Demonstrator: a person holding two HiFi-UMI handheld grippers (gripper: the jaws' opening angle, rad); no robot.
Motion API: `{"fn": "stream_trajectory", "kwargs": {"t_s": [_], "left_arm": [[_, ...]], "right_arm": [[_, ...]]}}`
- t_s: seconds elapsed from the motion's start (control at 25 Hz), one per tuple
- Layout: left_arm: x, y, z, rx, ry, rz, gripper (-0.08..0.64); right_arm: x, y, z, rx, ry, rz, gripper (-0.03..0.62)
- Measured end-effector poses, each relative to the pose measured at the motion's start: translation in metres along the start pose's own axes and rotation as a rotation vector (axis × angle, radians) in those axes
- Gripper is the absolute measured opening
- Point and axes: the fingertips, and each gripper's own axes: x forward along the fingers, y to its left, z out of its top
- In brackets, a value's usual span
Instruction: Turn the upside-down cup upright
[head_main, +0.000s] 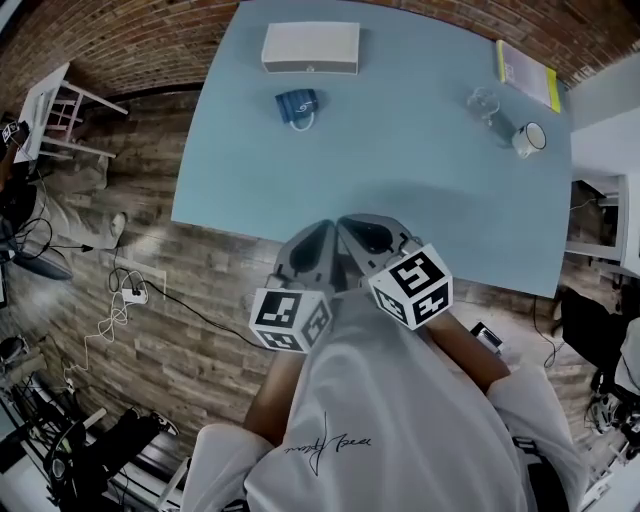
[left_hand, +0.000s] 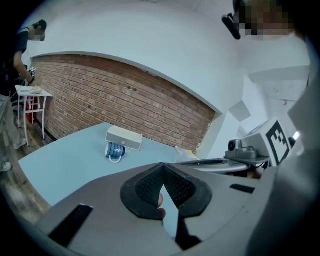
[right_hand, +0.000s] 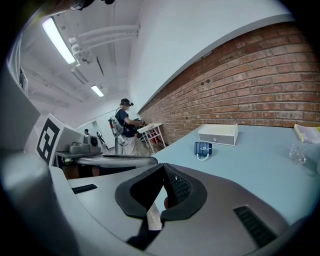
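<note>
Start of task — left gripper (head_main: 322, 236) and right gripper (head_main: 353, 227) hang side by side at six o'clock, by the near edge of the table (head_main: 420, 200), both with jaws closed on nothing. The blue cup (head_main: 297, 106) sits well away at eleven o'clock; the next move likely needs a long reach and opened jaws.

Smooth matt table (head_main: 400, 190), glossy glazed cup (head_main: 297, 106), rough brick wall (right_hand: 260, 75).
</note>
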Motion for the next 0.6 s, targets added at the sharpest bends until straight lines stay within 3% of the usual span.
{"fn": "stream_trajectory", "kwargs": {"t_s": [0.6], "left_arm": [[0.025,0.050,0.031,-0.017,0.046,-0.068,0.009]], "right_arm": [[0.054,-0.015,0.030,0.042,0.021,-0.065,0.021]]}}
